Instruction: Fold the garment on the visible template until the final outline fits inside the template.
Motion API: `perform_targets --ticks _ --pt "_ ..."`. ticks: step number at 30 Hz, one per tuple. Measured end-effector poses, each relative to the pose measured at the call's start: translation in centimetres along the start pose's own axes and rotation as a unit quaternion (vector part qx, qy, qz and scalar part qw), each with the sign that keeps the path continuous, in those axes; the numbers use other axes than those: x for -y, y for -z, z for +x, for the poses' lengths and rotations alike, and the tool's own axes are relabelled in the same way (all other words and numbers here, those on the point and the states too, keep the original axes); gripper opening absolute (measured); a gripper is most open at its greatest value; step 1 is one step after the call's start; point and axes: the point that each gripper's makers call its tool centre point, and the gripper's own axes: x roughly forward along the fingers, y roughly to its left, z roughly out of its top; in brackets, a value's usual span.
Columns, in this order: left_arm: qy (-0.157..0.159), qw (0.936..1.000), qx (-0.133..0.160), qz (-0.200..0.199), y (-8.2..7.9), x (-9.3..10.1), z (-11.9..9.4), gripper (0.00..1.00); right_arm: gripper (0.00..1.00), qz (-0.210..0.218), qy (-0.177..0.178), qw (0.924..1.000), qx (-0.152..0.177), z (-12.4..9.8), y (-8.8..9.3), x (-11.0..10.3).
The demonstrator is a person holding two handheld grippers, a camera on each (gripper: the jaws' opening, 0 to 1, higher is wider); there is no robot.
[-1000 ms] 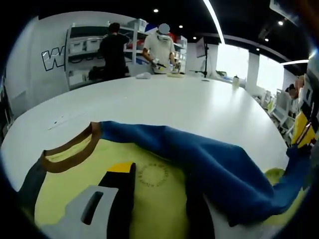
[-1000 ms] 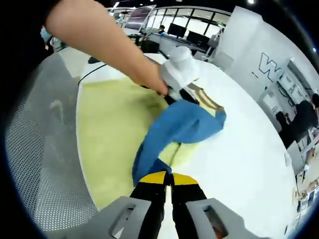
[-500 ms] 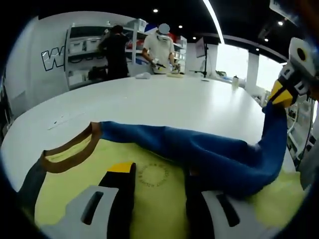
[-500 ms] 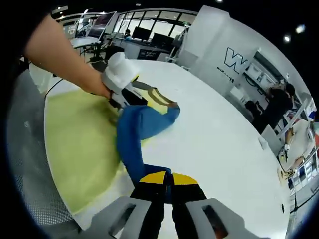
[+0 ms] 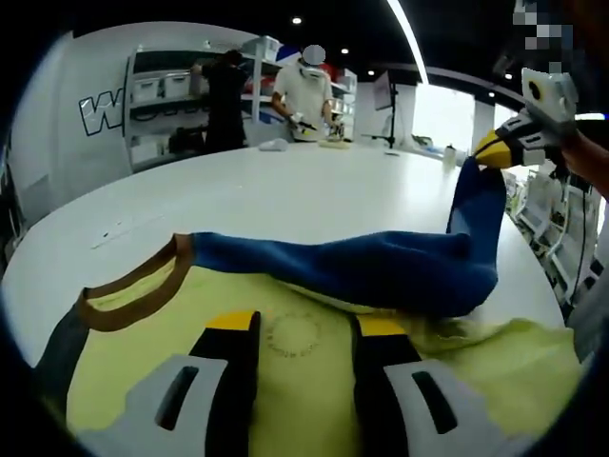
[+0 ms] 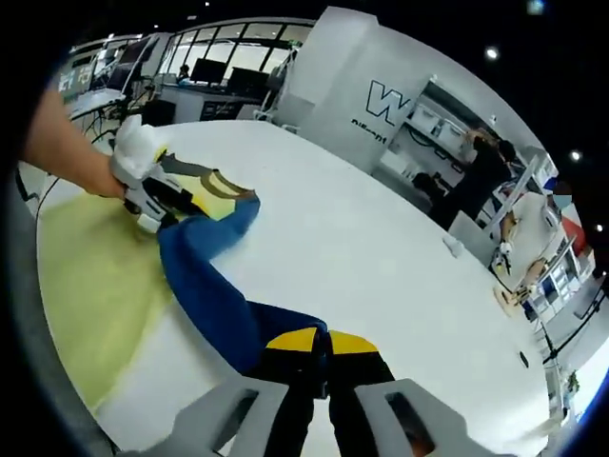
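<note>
Right gripper clamped on the blue sleeve and holding it raised; left gripper down on the yellow body of the garment.

In the right gripper view, the right gripper (image 6: pixel 322 354) has its fingers (image 6: pixel 290 367) closed together on the end of the blue sleeve (image 6: pixel 205 286), which runs from the fingertips away to the left gripper (image 6: pixel 157 195). In the left gripper view, the left gripper (image 5: pixel 303 333) shows its fingers (image 5: pixel 228 367) standing apart and resting on the yellow garment (image 5: pixel 152 352), a faint round print lying between them. Just ahead of those fingers the sleeve crosses the yellow cloth; a brown collar (image 5: pixel 128 295) lies to their left. The garment rests on the white worktop (image 5: pixel 314 195). Beyond the worktop, two people (image 5: pixel 304 90) stand at shelving (image 5: pixel 157 90).
</note>
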Motion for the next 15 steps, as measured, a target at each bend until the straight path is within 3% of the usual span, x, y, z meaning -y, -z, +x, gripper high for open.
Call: perform_targets --ticks 6,15 --pt "0.0 1.0 0.0 0.0 0.0 0.0 0.0 0.34 0.0 0.033 0.039 0.9987 0.003 0.6 0.6 3.1" --pt "0.0 1.0 0.001 0.001 0.0 -0.1 0.0 0.34 0.0 0.112 0.109 0.9877 -0.001 1.5 3.1 8.5"
